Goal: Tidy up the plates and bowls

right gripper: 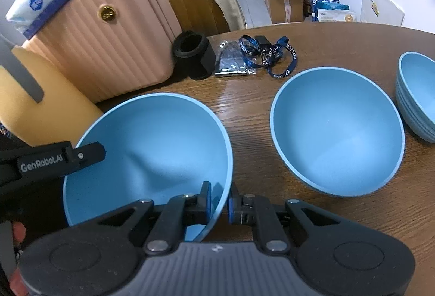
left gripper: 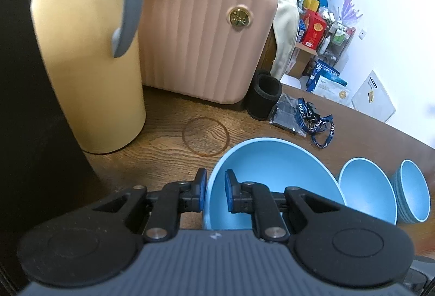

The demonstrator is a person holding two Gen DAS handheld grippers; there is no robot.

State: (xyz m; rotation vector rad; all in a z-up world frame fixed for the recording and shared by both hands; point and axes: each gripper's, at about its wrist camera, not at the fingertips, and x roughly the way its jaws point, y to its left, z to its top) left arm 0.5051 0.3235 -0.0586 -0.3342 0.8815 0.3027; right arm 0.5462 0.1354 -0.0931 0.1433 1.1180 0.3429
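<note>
Both the left gripper (left gripper: 214, 191) and right gripper (right gripper: 220, 202) have jaws pinched on opposite rims of the large matte blue bowl (right gripper: 152, 143), tilted above the brown wooden table (right gripper: 339, 214); keep it level while nesting it into the neighbouring blue bowl (right gripper: 337, 130).

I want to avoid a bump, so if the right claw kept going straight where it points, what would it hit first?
Probably nothing but the table. The right claw, shut on the near bowl rim, points at bare wood between that bowl and the second bowl. Depth is unclear.
</note>
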